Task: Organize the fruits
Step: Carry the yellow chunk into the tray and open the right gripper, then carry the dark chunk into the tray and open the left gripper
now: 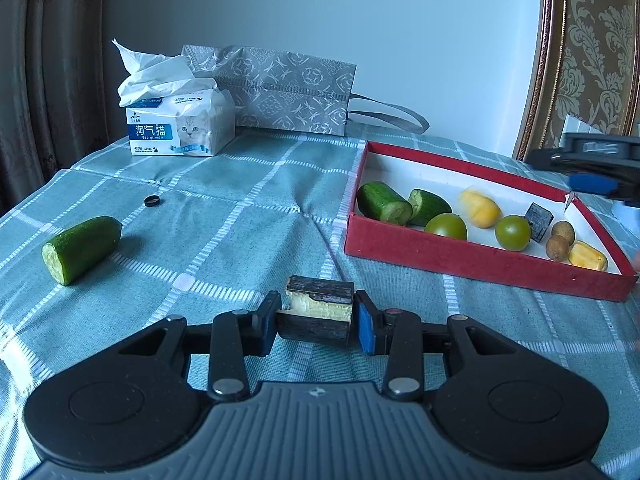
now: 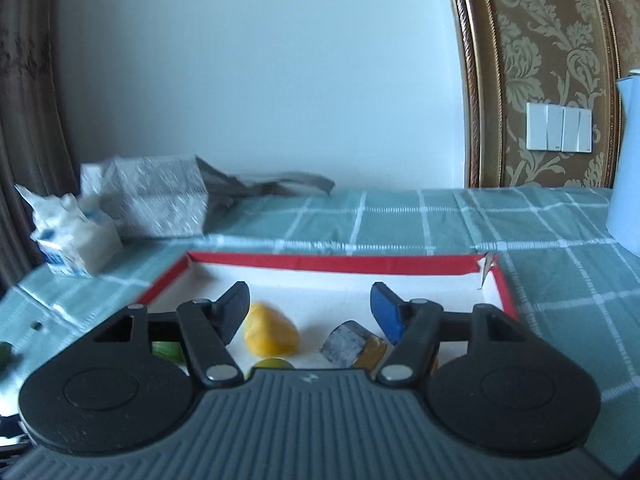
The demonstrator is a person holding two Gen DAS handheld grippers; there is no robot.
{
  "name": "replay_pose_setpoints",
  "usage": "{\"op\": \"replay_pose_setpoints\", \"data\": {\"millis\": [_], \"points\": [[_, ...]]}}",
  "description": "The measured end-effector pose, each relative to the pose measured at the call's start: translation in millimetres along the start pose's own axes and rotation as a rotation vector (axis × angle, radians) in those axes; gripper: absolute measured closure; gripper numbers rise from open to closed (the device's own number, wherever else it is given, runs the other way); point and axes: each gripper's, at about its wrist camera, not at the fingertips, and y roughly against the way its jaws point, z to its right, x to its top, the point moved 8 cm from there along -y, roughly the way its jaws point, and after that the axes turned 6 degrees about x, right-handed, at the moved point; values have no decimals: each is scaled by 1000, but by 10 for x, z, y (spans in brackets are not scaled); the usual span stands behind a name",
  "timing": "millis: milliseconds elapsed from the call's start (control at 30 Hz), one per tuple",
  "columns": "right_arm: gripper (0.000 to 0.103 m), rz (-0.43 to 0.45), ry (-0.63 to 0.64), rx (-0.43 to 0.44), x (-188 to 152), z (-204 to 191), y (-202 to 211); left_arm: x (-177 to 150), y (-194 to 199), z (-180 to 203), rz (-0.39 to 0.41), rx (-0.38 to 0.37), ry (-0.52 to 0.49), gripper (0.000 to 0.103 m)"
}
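My left gripper point(image 1: 316, 314) is shut on a dark-skinned sugarcane piece point(image 1: 318, 309) with pale flesh, just above the checked cloth. A cucumber piece point(image 1: 82, 249) lies on the cloth at the left. The red box point(image 1: 460, 256) at the right holds two cucumber pieces point(image 1: 384, 203), two green tomatoes point(image 1: 446, 226), yellow fruit pieces point(image 1: 479, 209), a dark sugarcane piece point(image 1: 538, 222) and two brown longans point(image 1: 558, 247). My right gripper point(image 2: 310, 312) is open and empty above the red box point(image 2: 332, 262), over a yellow piece point(image 2: 270, 334) and a sugarcane piece point(image 2: 346, 344).
A tissue pack point(image 1: 180, 128) and a grey patterned bag point(image 1: 288, 88) stand at the back of the table. A small dark ring point(image 1: 151, 200) lies on the cloth. A light blue jug point(image 2: 628, 160) stands at the right. The wall is behind the table.
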Motion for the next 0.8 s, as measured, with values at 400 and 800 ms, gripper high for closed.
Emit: {"op": "replay_pose_setpoints", "data": {"millis": [400,800], "points": [[11,111,14,59,-720,-115,1118,7,15,-11,3,8,7,65],[4,171,36,41,-722,-132,1195,21,26,-14,8,40,-10,64]]}}
